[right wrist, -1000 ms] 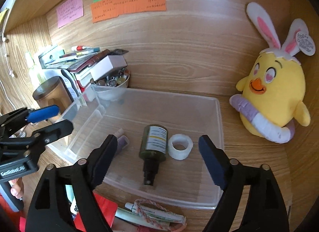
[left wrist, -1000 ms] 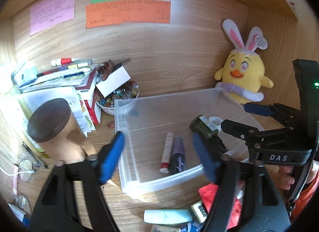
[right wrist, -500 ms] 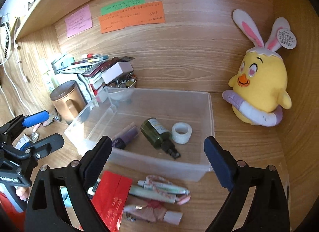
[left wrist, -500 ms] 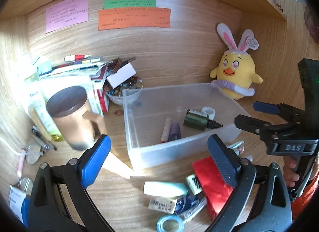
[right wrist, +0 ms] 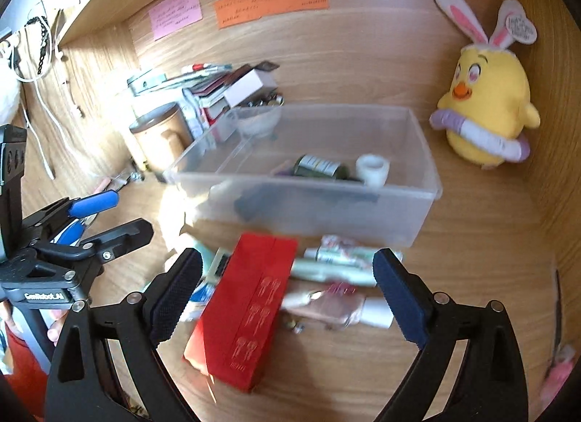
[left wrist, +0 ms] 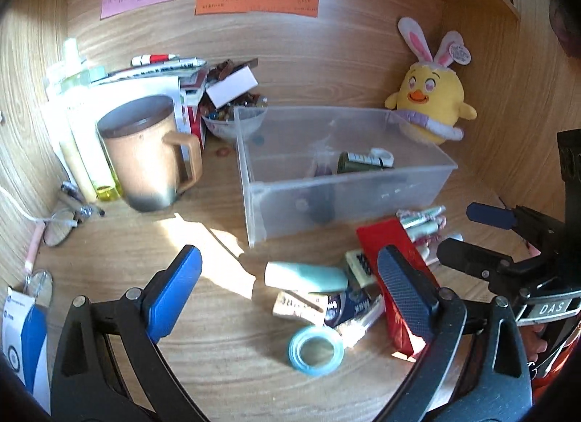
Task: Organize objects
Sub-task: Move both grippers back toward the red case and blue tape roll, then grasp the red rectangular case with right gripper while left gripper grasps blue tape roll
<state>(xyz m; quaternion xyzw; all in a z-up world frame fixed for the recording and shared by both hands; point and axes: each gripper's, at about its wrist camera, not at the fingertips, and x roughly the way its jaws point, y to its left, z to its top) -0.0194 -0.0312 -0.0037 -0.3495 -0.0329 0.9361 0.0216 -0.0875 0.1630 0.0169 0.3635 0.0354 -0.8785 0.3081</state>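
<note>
A clear plastic bin (left wrist: pixel 348 182) (right wrist: pixel 308 204) stands mid-desk. A dark green bottle (right wrist: pixel 319 166) (left wrist: pixel 354 162), a white tape roll (right wrist: pixel 372 169) and a purple tube (left wrist: pixel 319 169) lie in it. In front of the bin lie a red box (right wrist: pixel 247 313) (left wrist: pixel 377 237), a teal tube (left wrist: pixel 305 277), a blue tape roll (left wrist: pixel 316 349) and several small tubes (right wrist: pixel 337 262). My left gripper (left wrist: pixel 287 255) hangs open above the teal tube. The right gripper (right wrist: pixel 287 258) is open over the red box, touching nothing.
A lidded brown mug (left wrist: pixel 145 160) stands left of the bin, with stacked books and a bowl of beads (left wrist: pixel 232 124) behind it. A yellow chick plush (left wrist: pixel 428 102) sits at the back right. Glasses (left wrist: pixel 58 226) and a cable lie at the far left.
Both grippers have drawn back from over the bin toward the desk's front, and their jaws stand wider. The clutter in front of the bin has come into view.
</note>
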